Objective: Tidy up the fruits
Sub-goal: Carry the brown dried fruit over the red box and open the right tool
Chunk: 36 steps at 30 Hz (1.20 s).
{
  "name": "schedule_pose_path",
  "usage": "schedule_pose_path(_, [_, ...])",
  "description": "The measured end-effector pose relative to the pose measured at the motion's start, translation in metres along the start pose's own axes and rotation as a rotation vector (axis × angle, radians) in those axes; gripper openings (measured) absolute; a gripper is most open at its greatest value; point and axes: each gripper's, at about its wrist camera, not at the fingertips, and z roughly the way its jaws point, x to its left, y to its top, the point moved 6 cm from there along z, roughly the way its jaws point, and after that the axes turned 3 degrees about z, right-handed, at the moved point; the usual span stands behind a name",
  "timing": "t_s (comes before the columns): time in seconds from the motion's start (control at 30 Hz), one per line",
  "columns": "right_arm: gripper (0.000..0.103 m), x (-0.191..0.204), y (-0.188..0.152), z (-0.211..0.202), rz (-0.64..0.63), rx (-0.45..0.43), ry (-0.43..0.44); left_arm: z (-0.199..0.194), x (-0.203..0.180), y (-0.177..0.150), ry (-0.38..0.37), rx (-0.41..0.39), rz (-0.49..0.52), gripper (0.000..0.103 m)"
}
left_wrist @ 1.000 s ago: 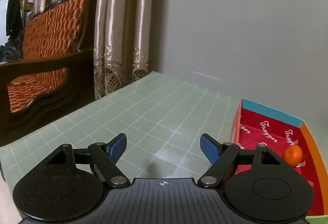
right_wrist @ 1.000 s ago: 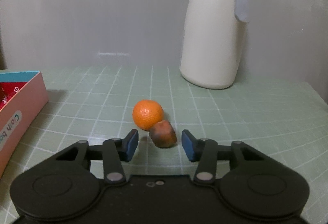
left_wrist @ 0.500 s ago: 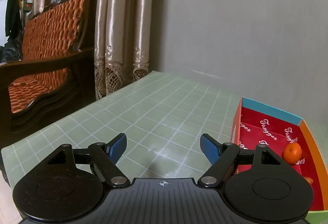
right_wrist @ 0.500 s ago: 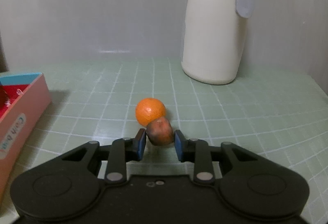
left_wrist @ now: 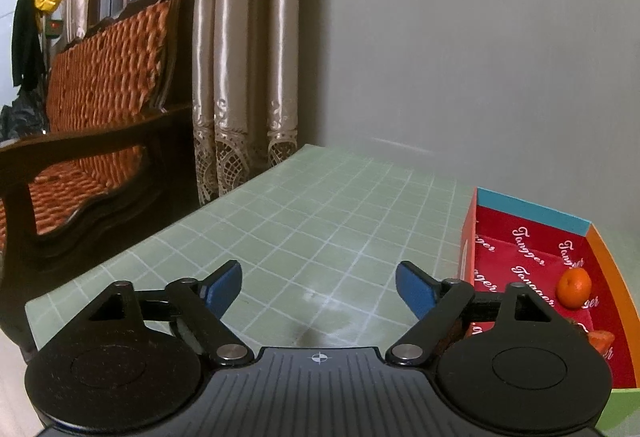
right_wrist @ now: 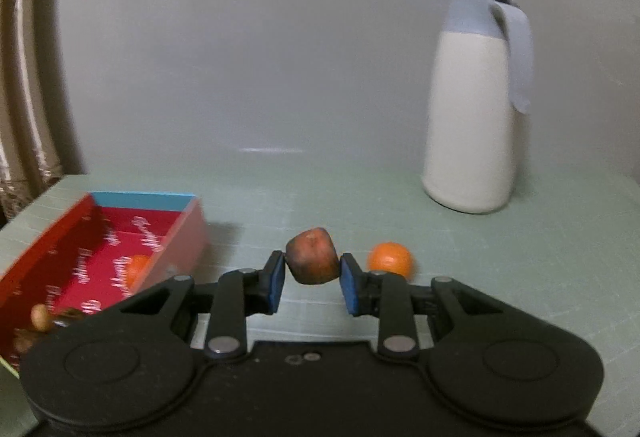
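- One brown, bruised-looking fruit [right_wrist: 313,256] is pinched between the blue fingers [right_wrist: 275,281] of the right gripper [right_wrist: 312,279], lifted clear of the green checked counter [right_wrist: 520,257]. The pads meet it only at their tips, low on its sides, so it could likely roll or slip out if the hand jerks.
- Just right of it, a tangerine [right_wrist: 390,260] lies on the counter; a low swing could knock it rolling.
- Left of the fruit stands the red box [right_wrist: 176,237], open-topped, with another tangerine [right_wrist: 138,269] and small brown pieces [right_wrist: 40,317] inside. Its near wall stands between fruit and box floor; a low carry could probably catch that rim and shove the box.
- Far right, a tall white jug [right_wrist: 472,105] stands well apart, little risk.
- The left gripper [left_wrist: 319,289] hovers over bare counter left of the box, fingers wide and just opened further, nothing between them; it could crowd the box if it drifts right.
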Motion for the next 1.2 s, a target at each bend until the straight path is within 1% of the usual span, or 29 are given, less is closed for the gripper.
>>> schedule_pose_path(0.13, [0.028,0.021,0.002,-0.002,-0.005,-0.009,0.041,-0.001,0.002,0.001,0.003,-0.003,0.009,0.09])
schedule_pose_path(0.2, [0.028,0.032,0.002,-0.003,-0.005,-0.008,0.063,-0.001,0.004,0.0,0.007,-0.002,0.01,0.094])
schedule_pose_path(0.43, [0.028,0.067,-0.001,-0.007,-0.035,-0.03,0.135,-0.001,0.013,-0.001,0.019,-0.002,0.013,0.099])
schedule_pose_path(0.6, [0.028,0.091,-0.009,-0.006,-0.07,-0.017,0.169,0.0,0.018,0.0,0.022,-0.001,0.012,0.103])
schedule_pose_path(0.83, [0.028,0.118,-0.013,-0.009,-0.094,-0.019,0.219,0.001,0.027,-0.001,0.034,0.001,0.009,0.103])
schedule_pose_path(1.0, [0.028,0.13,-0.018,-0.006,-0.106,0.001,0.238,0.003,0.036,-0.002,0.042,0.011,0.0,0.103])
schedule_pose_path(1.03, [0.031,0.134,-0.02,-0.004,-0.115,0.016,0.247,0.004,0.037,-0.002,0.042,0.015,0.002,0.103])
schedule_pose_path(1.07, [0.041,0.138,-0.023,-0.001,-0.132,0.032,0.255,0.005,0.037,-0.003,0.042,0.016,0.005,0.103])
schedule_pose_path(1.1, [0.049,0.14,-0.026,0.0,-0.152,0.034,0.248,0.005,0.038,-0.003,0.043,0.015,0.005,0.103])
schedule_pose_path(1.13, [0.07,0.142,-0.027,-0.001,-0.166,0.014,0.227,0.005,0.038,-0.003,0.042,0.016,0.004,0.103])
schedule_pose_path(1.17, [0.079,0.142,-0.026,-0.004,-0.171,-0.018,0.208,0.004,0.038,-0.003,0.041,0.016,0.002,0.103])
schedule_pose_path(1.2, [0.076,0.141,-0.025,-0.009,-0.169,-0.035,0.213,0.004,0.038,-0.003,0.04,0.015,0.001,0.103])
